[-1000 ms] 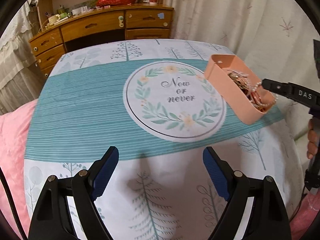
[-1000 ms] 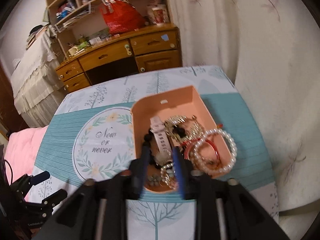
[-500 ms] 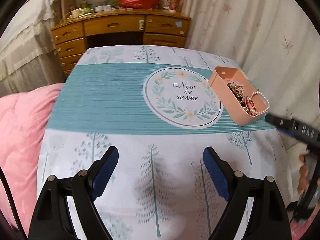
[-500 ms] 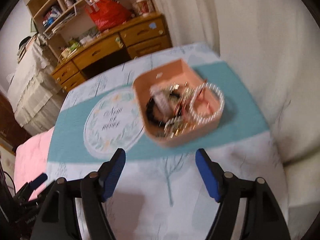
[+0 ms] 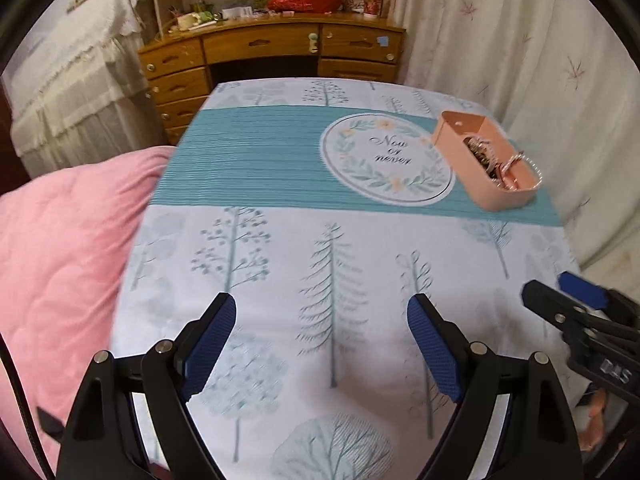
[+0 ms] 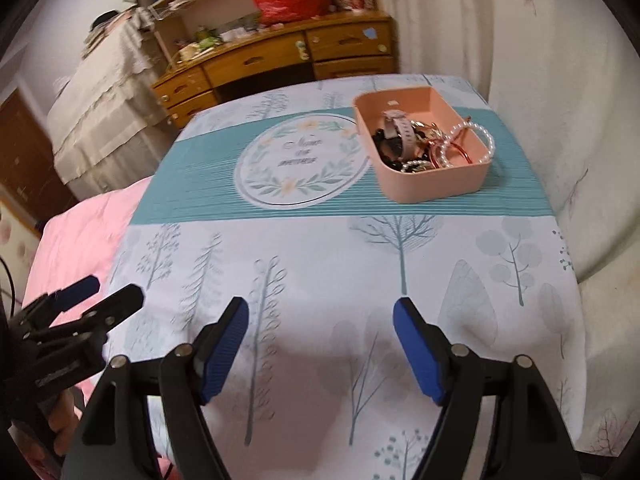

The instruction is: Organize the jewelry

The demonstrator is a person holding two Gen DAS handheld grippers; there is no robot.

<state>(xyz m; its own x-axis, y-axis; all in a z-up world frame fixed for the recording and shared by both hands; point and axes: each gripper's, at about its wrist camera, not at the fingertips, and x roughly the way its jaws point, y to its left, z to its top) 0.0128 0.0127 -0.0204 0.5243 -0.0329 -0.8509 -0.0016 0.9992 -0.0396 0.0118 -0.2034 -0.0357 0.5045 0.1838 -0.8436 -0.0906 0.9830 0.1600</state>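
A pink box (image 6: 430,184) stands on the teal stripe of the tablecloth at the far right; it also shows in the left wrist view (image 5: 480,172). It holds a pink watch (image 6: 400,130), a pearl bracelet (image 6: 480,136), black beads and gold pieces. My right gripper (image 6: 320,340) is open and empty above the near white part of the table, well short of the box. My left gripper (image 5: 322,340) is open and empty above the near edge. Each gripper shows in the other's view: the right one (image 5: 568,300), the left one (image 6: 100,296).
The table carries a tree-print cloth with a round "Now or never" emblem (image 6: 302,160). A pink quilt (image 5: 60,260) lies to the left. A wooden desk with drawers (image 5: 272,52) stands behind. White curtains (image 5: 520,60) hang on the right.
Both grippers have pulled back toward the near edge. The right gripper, earlier nearly shut over the box, has opened and left the jewelry in the box.
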